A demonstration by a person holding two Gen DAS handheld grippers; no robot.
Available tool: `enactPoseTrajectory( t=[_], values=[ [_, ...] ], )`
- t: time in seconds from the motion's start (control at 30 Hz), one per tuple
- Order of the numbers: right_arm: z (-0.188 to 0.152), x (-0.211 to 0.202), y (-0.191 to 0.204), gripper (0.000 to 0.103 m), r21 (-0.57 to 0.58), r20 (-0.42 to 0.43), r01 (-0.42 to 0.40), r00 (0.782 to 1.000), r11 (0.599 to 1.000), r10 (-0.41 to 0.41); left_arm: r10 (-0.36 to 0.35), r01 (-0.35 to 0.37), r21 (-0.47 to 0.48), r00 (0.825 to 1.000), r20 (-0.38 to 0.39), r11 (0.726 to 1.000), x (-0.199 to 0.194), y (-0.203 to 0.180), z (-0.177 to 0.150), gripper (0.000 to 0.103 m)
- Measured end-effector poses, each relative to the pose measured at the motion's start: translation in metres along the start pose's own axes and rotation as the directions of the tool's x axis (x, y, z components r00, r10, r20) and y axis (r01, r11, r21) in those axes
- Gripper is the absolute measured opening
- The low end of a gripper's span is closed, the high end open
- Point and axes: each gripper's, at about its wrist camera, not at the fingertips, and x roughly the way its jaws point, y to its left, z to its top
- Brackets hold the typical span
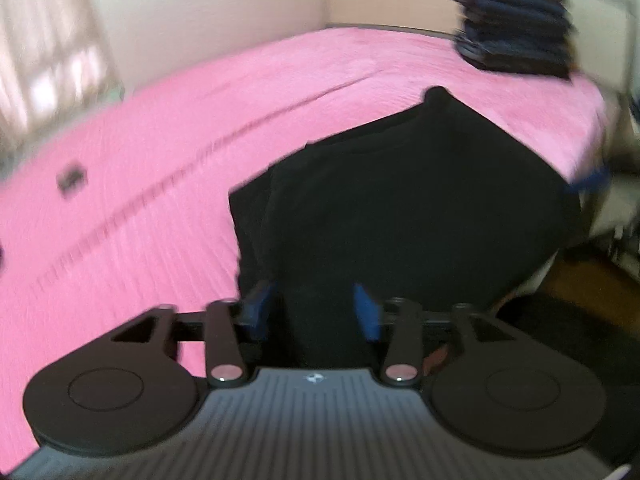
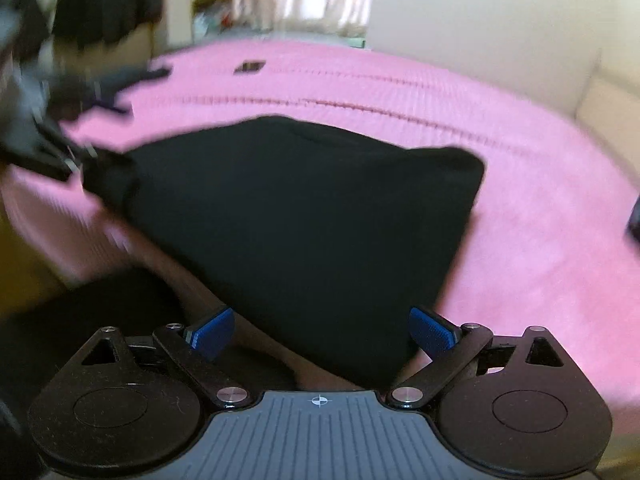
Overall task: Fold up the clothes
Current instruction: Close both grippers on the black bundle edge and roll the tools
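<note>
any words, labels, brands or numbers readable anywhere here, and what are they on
No readable text in either view.
Left gripper body: a small white crosshair mark, no letters.
Right gripper body: the same kind of mark, no letters.
Black garment: no print or tag visible.
Small dark object on the pink bedspread: too blurred to read.

Pink bedspread [image 1: 160, 152], cream wall [image 1: 208, 4], curtained window [image 1: 44, 36]

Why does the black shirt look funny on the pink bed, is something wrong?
The black shirt lies crooked near the corner of the pink bed, and its lower edge hangs over the side. The stack of folded clothes at the far end looks neat.
</note>
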Motion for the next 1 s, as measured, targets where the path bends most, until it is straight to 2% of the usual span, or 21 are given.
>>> enactPoseTrajectory(
  t=[0.07,0.13,0.2,0.27,0.3,0.33,0.4,0.47,0.5,0.53,0.57,0.6,0.63,0.8,0.93,1.0],
  values=[
    [-0.002,-0.003,0.009,0.097,-0.111,-0.008,0.042,0.999,0.993,-0.043,0.029,-0.034,0.124,0.999,0.04,0.992,-0.014,-0.008,-0.006,0.063],
    [-0.005,0.0,0.022,0.097,-0.226,-0.015,0.059,0.998,0.972,-0.064,0.038,-0.057,0.27,0.996,0.077,0.961,-0.026,-0.022,-0.015,0.067],
    [-0.007,0.01,0.037,0.096,-0.343,-0.023,0.074,0.996,0.936,-0.088,0.024,-0.06,0.415,0.995,0.092,0.908,-0.031,-0.04,-0.026,0.068],
    [-0.01,0.022,0.052,0.096,-0.465,-0.021,0.095,0.993,0.88,-0.118,0.016,-0.055,0.545,0.997,0.075,0.836,-0.025,-0.06,-0.038,0.068],
    [-0.011,0.029,0.059,0.089,-0.516,-0.017,0.107,0.991,0.85,-0.134,0.018,-0.051,0.595,0.998,0.061,0.802,-0.02,-0.069,-0.044,0.068],
    [-0.012,0.037,0.063,0.075,-0.557,-0.029,0.106,0.989,0.824,-0.146,0.022,-0.047,0.63,0.999,0.047,0.776,-0.013,-0.077,-0.048,0.068],
    [-0.014,0.051,0.066,0.07,-0.619,-0.04,0.111,0.984,0.778,-0.172,0.022,-0.04,0.659,0.999,0.036,0.751,-0.002,-0.087,-0.052,0.068],
    [-0.017,0.062,0.066,0.069,-0.665,-0.041,0.121,0.979,0.737,-0.198,0.015,-0.035,0.66,0.999,0.035,0.75,0.008,-0.092,-0.05,0.068],
    [-0.017,0.066,0.064,0.063,-0.677,-0.044,0.118,0.979,0.726,-0.201,0.013,-0.033,0.66,0.999,0.036,0.75,0.012,-0.094,-0.049,0.068],
    [-0.015,0.065,0.061,0.058,-0.675,-0.05,0.107,0.981,0.73,-0.19,0.012,-0.034,0.659,0.999,0.038,0.751,0.014,-0.095,-0.047,0.068],
    [-0.01,0.062,0.056,0.054,-0.655,-0.056,0.095,0.983,0.75,-0.173,0.011,-0.035,0.658,0.999,0.04,0.752,0.016,-0.096,-0.046,0.069],
    [-0.004,0.056,0.052,0.042,-0.629,-0.052,0.091,0.986,0.772,-0.159,0.009,-0.034,0.657,0.999,0.041,0.753,0.018,-0.097,-0.044,0.069],
    [0.001,0.05,0.048,0.036,-0.603,-0.046,0.088,0.988,0.793,-0.145,0.009,-0.036,0.657,0.999,0.044,0.753,0.019,-0.097,-0.042,0.069],
    [0.025,0.025,0.033,0.034,-0.522,-0.005,0.096,0.993,0.847,-0.116,0.05,-0.084,0.684,0.996,0.07,0.725,0.025,-0.097,-0.036,0.069],
    [0.021,0.029,0.032,0.035,-0.523,-0.016,0.088,0.993,0.848,-0.113,0.129,-0.149,0.723,0.988,0.082,0.675,0.04,-0.102,-0.035,0.069],
    [0.016,0.034,0.031,0.035,-0.54,-0.012,0.096,0.992,0.836,-0.122,0.173,-0.166,0.741,0.983,0.067,0.65,0.05,-0.104,-0.034,0.061]
  ],
)
